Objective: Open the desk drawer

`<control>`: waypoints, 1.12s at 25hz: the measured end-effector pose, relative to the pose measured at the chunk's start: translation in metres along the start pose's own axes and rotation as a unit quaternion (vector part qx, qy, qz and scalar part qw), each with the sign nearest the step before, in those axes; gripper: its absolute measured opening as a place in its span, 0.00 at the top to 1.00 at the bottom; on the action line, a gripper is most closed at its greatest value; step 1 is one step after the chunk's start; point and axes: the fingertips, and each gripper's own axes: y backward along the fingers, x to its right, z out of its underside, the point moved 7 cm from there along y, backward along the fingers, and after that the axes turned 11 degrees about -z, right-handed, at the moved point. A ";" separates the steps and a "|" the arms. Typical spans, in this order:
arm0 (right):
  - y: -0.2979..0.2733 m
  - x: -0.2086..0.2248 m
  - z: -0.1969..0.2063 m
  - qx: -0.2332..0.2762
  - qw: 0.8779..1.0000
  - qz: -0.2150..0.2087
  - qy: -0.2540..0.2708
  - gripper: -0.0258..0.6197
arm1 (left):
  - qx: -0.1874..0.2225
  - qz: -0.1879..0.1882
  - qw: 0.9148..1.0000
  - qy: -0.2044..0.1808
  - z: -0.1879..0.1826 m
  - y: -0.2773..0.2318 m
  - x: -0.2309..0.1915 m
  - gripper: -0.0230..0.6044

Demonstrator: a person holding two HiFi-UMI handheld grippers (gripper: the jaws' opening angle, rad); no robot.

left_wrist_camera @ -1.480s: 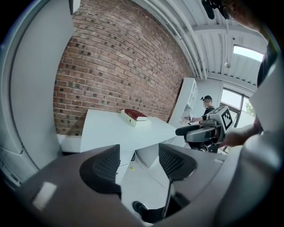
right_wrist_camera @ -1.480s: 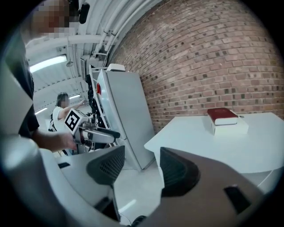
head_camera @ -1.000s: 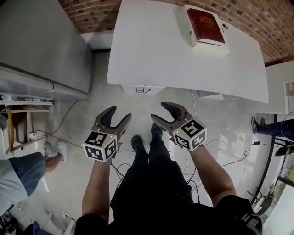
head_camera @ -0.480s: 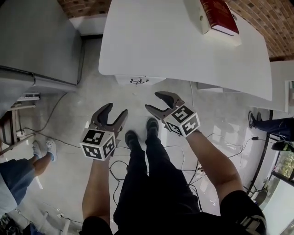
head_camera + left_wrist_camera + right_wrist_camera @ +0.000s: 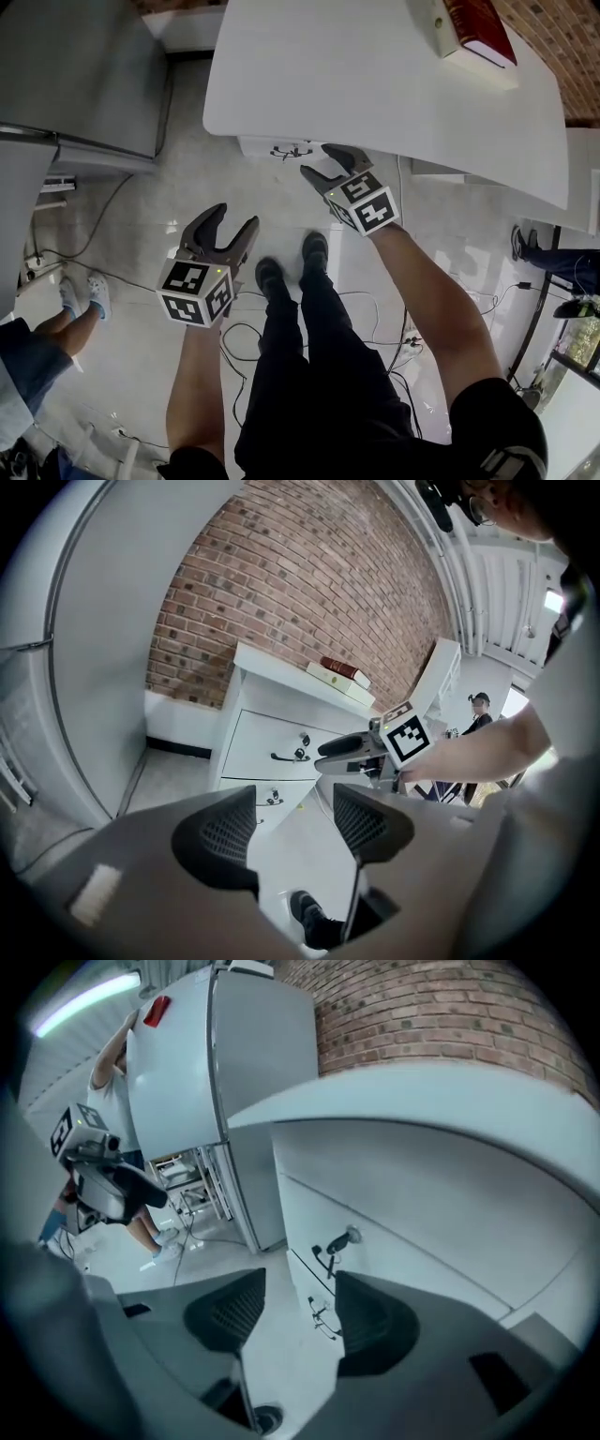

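Observation:
The white desk [image 5: 375,84] fills the top of the head view, and its drawer front with a dark handle [image 5: 291,150] shows under the near edge. My right gripper [image 5: 317,161] is open and empty, its tips just right of that handle and not touching it. In the right gripper view the upper drawer's handle [image 5: 328,1255] and a key [image 5: 343,1237] lie ahead between the jaws of the right gripper [image 5: 295,1312]. My left gripper [image 5: 234,217] hangs open and empty over the floor, farther back. The left gripper view shows two stacked drawers [image 5: 281,747] beyond the left gripper [image 5: 295,822].
A red book [image 5: 478,23] on a white box lies on the desk's far right. A tall grey cabinet [image 5: 84,75] stands to the left. Cables [image 5: 375,309] trail over the floor by my feet. Another person's legs [image 5: 56,309] are at the left.
My right gripper has moved forward and up toward the drawer front, from well short of the desk to beside the handle. The left gripper has barely moved. Both stayed open.

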 end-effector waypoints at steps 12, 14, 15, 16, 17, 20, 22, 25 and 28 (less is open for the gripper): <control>-0.053 0.035 0.016 -0.114 0.982 0.046 0.144 0.59 | -0.019 -0.006 1.000 0.013 0.023 0.009 -0.005 0.54; -0.059 0.035 0.018 -0.130 0.977 0.049 0.162 0.63 | -0.019 -0.007 1.000 0.014 0.025 0.011 -0.006 0.54; -0.062 0.035 0.019 -0.138 0.973 0.055 0.176 0.65 | -0.019 -0.008 1.000 0.013 0.026 0.011 -0.006 0.54; -0.065 0.034 0.020 -0.146 0.968 0.063 0.196 0.67 | -0.019 -0.008 1.000 0.013 0.027 0.011 -0.006 0.54; -0.068 0.033 0.022 -0.155 0.961 0.073 0.219 0.68 | -0.020 -0.008 1.000 0.013 0.028 0.010 -0.005 0.54; -0.075 0.034 0.024 -0.189 0.932 0.104 0.292 0.77 | -0.020 -0.003 1.000 0.013 0.029 0.005 0.001 0.54; -0.076 0.037 0.022 -0.204 0.918 0.112 0.322 0.88 | -0.018 0.001 1.000 0.013 0.030 0.001 0.005 0.54; -0.075 0.039 0.019 -0.194 0.925 0.106 0.310 0.90 | -0.019 0.004 1.000 0.015 0.032 -0.004 0.011 0.54; -0.071 0.037 0.020 -0.183 0.934 0.106 0.287 0.90 | -0.024 0.006 1.000 0.016 0.034 -0.007 0.018 0.54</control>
